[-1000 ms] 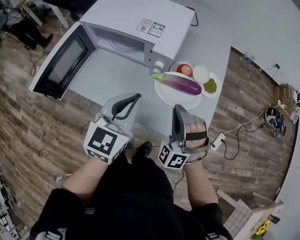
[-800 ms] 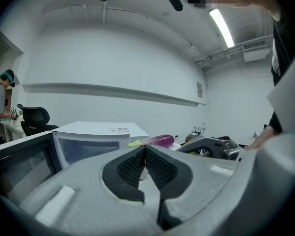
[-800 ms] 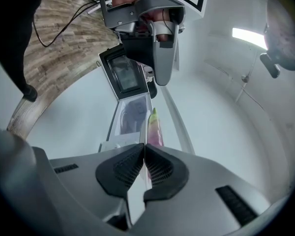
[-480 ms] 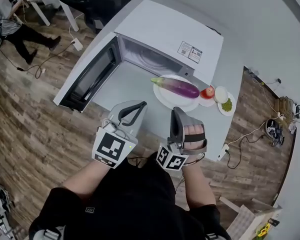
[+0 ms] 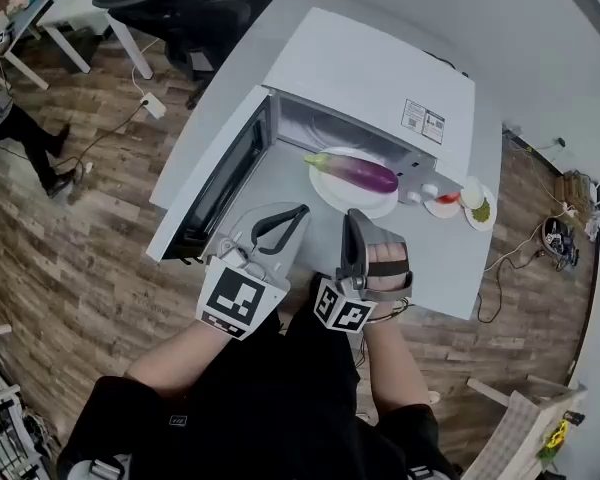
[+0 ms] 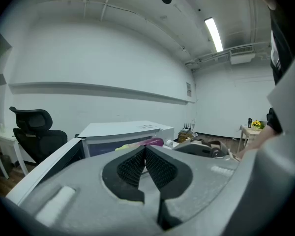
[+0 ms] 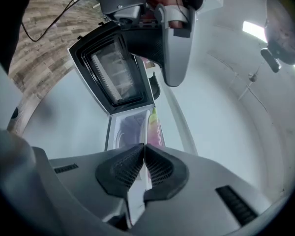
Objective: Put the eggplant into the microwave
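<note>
Eggplant (image 5: pixel 355 173) lies on plate (image 5: pixel 355 204) before the microwave (image 5: pixel 370 68); its door (image 5: pixel 215 183) stands left, small dishes (image 5: pixel 470 193) right.

You have nothing legible to record: the label (image 5: pixel 424 120) on top of the microwave (image 5: pixel 360 68) carries print too small to read, and the square markers (image 5: pixel 234 297) show black-and-white patterns only, no characters

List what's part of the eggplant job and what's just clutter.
Job: eggplant, the white plate under it, microwave with its door open.
Clutter: side plate of food, office chair.
</note>
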`<state>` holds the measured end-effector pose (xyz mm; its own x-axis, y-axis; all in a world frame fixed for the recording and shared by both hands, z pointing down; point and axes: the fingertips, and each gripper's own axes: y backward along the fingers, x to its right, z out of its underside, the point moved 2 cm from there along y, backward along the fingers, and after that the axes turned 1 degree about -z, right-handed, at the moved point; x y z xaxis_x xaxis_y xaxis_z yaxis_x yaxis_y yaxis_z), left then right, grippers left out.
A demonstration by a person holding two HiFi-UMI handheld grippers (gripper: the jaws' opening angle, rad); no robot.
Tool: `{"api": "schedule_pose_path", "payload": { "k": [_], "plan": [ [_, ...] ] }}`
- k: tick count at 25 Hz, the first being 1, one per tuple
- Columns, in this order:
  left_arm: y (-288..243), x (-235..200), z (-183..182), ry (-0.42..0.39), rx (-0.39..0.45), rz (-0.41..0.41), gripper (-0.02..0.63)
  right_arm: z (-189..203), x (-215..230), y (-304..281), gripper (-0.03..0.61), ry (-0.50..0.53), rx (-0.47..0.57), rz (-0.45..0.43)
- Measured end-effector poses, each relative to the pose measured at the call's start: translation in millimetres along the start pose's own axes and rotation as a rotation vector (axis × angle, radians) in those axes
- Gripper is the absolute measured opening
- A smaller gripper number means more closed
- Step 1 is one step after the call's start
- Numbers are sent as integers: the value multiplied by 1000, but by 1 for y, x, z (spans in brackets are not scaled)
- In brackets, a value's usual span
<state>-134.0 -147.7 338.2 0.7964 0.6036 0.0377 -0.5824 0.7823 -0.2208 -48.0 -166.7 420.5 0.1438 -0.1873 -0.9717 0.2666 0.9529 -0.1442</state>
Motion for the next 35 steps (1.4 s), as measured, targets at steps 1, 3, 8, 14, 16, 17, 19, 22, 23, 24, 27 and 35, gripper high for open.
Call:
{"api": "schedule_pose_path", "payload": {
  "k": [1,3,8,14,16,17,19,22,23,24,27,35],
  "plan": [
    [-1,-2,2,-1,4,6,9,-2,-5,-6,25,6,-2,0],
    [-3,-7,8,1,11,15,9,-3,-16,-19,25,19,-4,-4],
    [-20,-17,29,11,8,39,9,7,-45,-57,25,46,-20,-9],
    [-46,-32,47,13,37,34,9,25,-74,-104,26,82,-21,6],
    [-55,-33,53,22,41,42,9,33,-80,-117,25,89,-29,8],
    [-59,-33,56,23,40,48,9,35,-84,-122,25,90,-32,5],
    [-66,-34,62,24,30,56,9,36,-87,-131,26,88,-28,0],
    [-78,-37,66,19,15,62,9,38,-93,-143,25,83,-31,-19],
    [-81,-38,67,23,10,63,9,39,-96,-146,26,82,-33,-29],
    [-84,-39,68,27,4,63,9,40,-98,-150,26,81,-34,-39],
    [-93,-41,71,13,-18,67,9,42,-101,-160,26,70,-34,-60],
    [-103,-46,82,43,-56,68,9,46,-109,-181,29,-12,-55,-182]
  ]
}}
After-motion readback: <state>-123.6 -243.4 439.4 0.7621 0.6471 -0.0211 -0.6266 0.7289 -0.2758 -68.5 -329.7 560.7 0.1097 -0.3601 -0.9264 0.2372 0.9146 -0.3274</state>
